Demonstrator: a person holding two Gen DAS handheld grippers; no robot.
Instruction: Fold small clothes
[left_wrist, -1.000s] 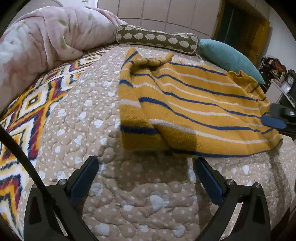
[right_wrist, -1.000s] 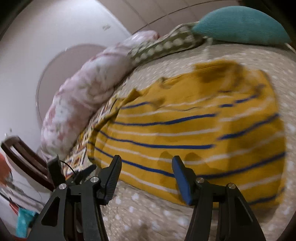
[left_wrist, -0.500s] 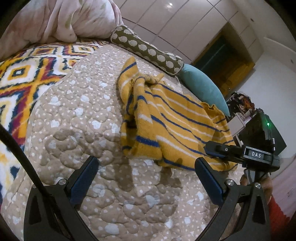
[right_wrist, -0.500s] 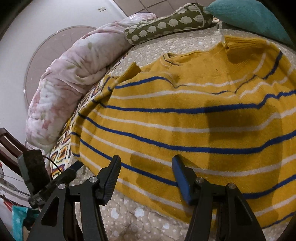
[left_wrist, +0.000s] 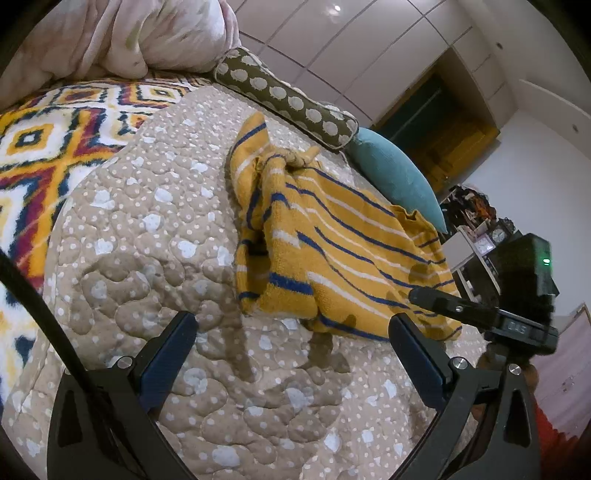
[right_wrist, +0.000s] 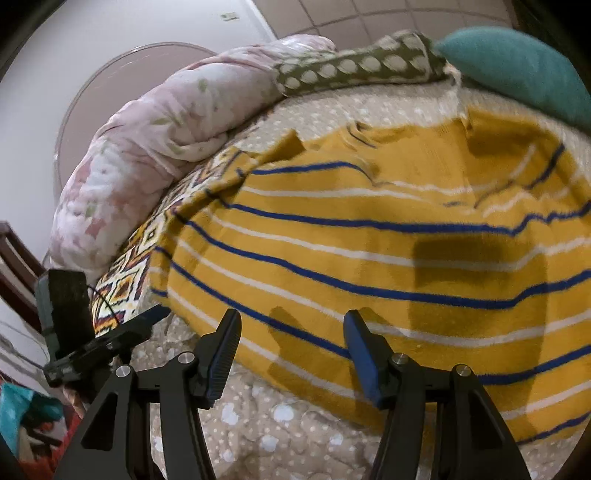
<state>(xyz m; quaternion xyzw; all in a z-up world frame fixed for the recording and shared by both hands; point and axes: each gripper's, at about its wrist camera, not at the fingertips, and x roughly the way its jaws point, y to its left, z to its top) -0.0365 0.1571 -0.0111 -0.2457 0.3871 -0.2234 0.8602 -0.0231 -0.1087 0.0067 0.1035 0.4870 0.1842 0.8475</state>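
A mustard-yellow sweater (left_wrist: 332, 243) with blue and white stripes lies folded on the beige dotted quilt (left_wrist: 155, 258); its left side is bunched and folded over. It also fills the right wrist view (right_wrist: 388, 258). My left gripper (left_wrist: 291, 354) is open and empty, just short of the sweater's near edge. My right gripper (right_wrist: 291, 343) is open and empty, low over the sweater's near hem. The right gripper also shows at the right of the left wrist view (left_wrist: 480, 310), and the left gripper at the lower left of the right wrist view (right_wrist: 110, 339).
A pink floral duvet (left_wrist: 122, 33), a brown spotted bolster (left_wrist: 284, 99) and a teal pillow (left_wrist: 395, 173) lie at the bed's far side. A patterned blanket (left_wrist: 40, 140) lies to the left. A cluttered shelf (left_wrist: 480, 229) stands past the bed's right edge.
The left gripper has swung and pulled back left of the sweater, whose left side is now bunched. The right gripper has moved in close over the near hem. Both stay open.
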